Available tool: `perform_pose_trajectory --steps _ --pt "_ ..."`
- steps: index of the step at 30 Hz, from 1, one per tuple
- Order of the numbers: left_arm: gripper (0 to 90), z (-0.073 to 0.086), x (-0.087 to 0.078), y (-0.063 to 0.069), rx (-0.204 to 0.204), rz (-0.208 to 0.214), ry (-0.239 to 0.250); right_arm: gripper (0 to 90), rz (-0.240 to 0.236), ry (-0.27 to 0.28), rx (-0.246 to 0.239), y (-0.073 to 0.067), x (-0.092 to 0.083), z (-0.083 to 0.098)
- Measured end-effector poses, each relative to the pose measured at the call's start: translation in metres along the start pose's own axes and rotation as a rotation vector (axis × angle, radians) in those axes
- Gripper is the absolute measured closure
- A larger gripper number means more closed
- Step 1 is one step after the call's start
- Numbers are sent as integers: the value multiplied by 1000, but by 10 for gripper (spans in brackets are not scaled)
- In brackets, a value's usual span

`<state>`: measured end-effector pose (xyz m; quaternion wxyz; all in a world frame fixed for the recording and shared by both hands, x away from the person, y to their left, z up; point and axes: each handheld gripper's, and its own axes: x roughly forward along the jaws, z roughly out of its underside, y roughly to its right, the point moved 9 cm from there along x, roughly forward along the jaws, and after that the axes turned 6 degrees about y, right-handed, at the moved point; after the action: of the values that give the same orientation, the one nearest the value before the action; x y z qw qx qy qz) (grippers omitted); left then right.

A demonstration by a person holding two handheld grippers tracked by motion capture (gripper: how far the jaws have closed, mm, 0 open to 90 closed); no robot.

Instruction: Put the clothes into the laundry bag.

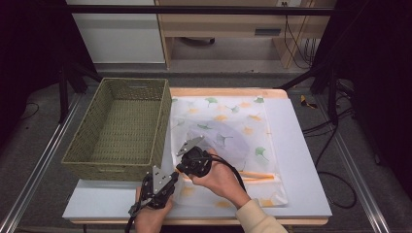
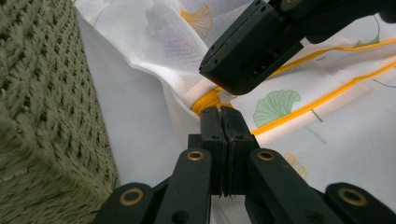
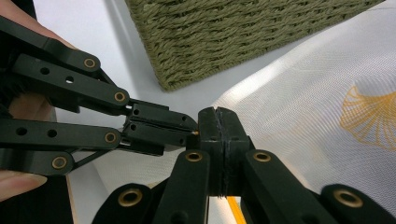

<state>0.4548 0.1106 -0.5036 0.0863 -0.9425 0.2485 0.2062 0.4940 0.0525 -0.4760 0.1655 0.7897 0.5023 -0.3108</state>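
Both grippers [image 1: 176, 171] pinch the pouch [image 1: 228, 145] at its orange-zippered corner, just beside the basket [image 1: 121, 128].

The translucent white fabric zipper pouch [image 1: 228, 141] carries green and orange ginkgo-leaf prints and an orange zipper strip [image 2: 322, 100]. The rectangular woven wicker basket [image 1: 121, 128] is olive green; both black two-jaw grippers [image 1: 179, 171] are matte black with brass-coloured rivets, over a pale blue-grey table mat [image 1: 301, 160].
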Motion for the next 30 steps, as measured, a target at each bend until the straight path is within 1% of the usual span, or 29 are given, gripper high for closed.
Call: perform_pose_trajectory --steps 6,10,11,13,16,18,21,24,26,30 --pt "891 -2 -3 -2 -1 -13 11 900 10 16 19 -2 -1 0" --pt "892 -4 -4 -3 -1 -20 21 900 20 15 14 -2 -2 0" --pt "893 -7 -5 -8 32 -44 35 900 25 12 13 -2 -2 0" --pt "893 -8 -6 -8 18 -41 35 900 25 14 24 -2 -1 1" --pt "893 -9 -8 -8 -1 -37 40 900 40 5 18 0 -1 3" --pt "893 -8 -10 -9 -14 -29 28 900 42 11 26 2 0 5" --pt "893 -6 -9 -9 -7 -30 24 900 39 15 34 2 1 7" --pt "893 -5 -9 -8 -21 -25 22 900 42 9 29 2 2 8" --pt "893 -4 -8 -8 -15 -25 19 900 40 11 34 3 2 9" --pt "893 -3 -7 -6 -18 -23 17 900 41 11 39 4 3 12"
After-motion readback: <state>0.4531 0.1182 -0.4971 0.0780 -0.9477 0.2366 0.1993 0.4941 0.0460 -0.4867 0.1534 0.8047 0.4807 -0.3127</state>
